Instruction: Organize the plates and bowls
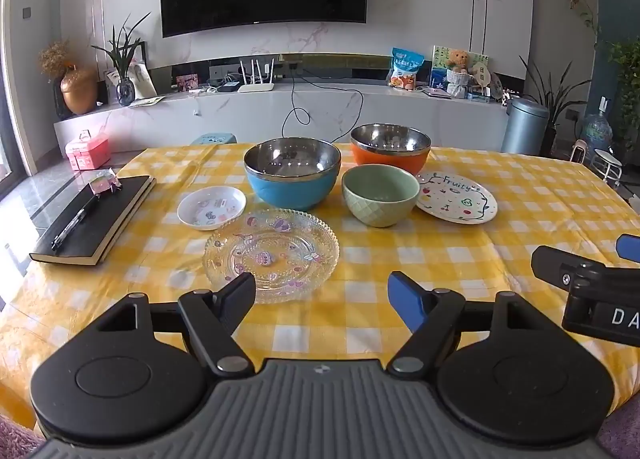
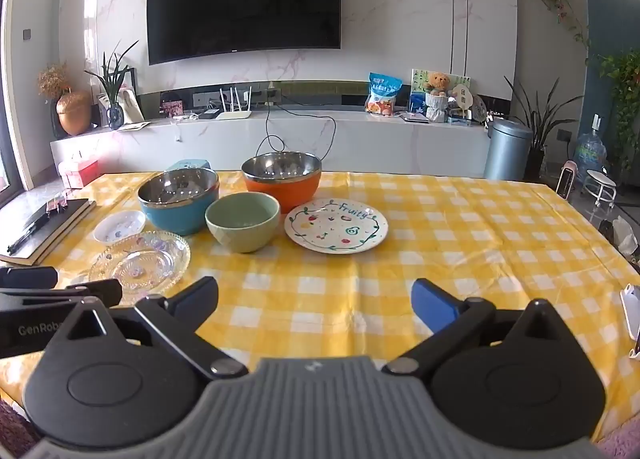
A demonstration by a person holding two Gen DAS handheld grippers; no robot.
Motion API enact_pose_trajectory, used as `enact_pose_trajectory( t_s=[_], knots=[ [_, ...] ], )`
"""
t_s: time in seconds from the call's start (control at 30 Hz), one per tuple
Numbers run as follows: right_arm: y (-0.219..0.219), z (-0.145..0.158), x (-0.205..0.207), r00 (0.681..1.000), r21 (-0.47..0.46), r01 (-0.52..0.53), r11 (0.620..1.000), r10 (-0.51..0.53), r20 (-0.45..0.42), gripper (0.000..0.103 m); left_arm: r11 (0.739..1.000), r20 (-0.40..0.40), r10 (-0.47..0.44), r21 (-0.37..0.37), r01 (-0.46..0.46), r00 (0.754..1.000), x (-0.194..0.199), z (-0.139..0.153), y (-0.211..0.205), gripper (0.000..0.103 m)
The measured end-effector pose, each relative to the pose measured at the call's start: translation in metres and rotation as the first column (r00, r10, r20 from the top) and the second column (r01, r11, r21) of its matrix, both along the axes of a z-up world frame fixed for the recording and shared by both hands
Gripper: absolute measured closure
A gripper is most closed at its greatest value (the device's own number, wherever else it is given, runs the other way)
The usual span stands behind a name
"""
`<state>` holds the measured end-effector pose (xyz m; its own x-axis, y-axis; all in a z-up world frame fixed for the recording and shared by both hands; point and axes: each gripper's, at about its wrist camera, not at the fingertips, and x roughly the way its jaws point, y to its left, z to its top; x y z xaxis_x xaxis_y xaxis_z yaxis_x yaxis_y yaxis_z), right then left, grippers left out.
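On the yellow checked table stand a blue steel-lined bowl (image 1: 293,175), an orange steel-lined bowl (image 1: 390,149) behind it, and a green ceramic bowl (image 1: 379,194). A clear glass plate (image 1: 272,253) lies nearest, a small white dish (image 1: 211,206) to its left, and a white "Fruity" plate (image 1: 456,198) at the right. My left gripper (image 1: 322,299) hovers open just short of the glass plate, nothing between its fingers. My right gripper (image 2: 316,301) is open over bare cloth, in front of the green bowl (image 2: 242,221) and the "Fruity" plate (image 2: 337,230).
A black notebook (image 1: 94,219) with a pen lies at the table's left edge. A white object (image 2: 631,309) sits at the right edge. Checked cloth (image 2: 460,227) stretches to the right of the dishes. A TV console stands behind the table.
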<state>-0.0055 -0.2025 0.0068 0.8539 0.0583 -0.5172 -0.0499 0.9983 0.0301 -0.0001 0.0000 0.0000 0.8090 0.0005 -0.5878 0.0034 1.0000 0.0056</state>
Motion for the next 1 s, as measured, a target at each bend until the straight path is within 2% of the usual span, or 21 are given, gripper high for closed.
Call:
enact_pose_trajectory(
  t_s=[0.2,1.0],
  knots=[
    [-0.0008,-0.0001,-0.0004,1.000,0.005,-0.004,1.000,0.004,0.000,0.002,1.000,0.018,-0.001,-0.007,0.001,1.000,-0.0012,0.0032,-0.0013,0.016],
    [-0.0020,-0.0052,0.0008,1.000,0.009,0.002,1.000,-0.001,-0.019,0.002,1.000,-0.002,0.013,-0.021,-0.013,1.000,-0.0016,-0.0021,-0.0032,0.016]
  ],
)
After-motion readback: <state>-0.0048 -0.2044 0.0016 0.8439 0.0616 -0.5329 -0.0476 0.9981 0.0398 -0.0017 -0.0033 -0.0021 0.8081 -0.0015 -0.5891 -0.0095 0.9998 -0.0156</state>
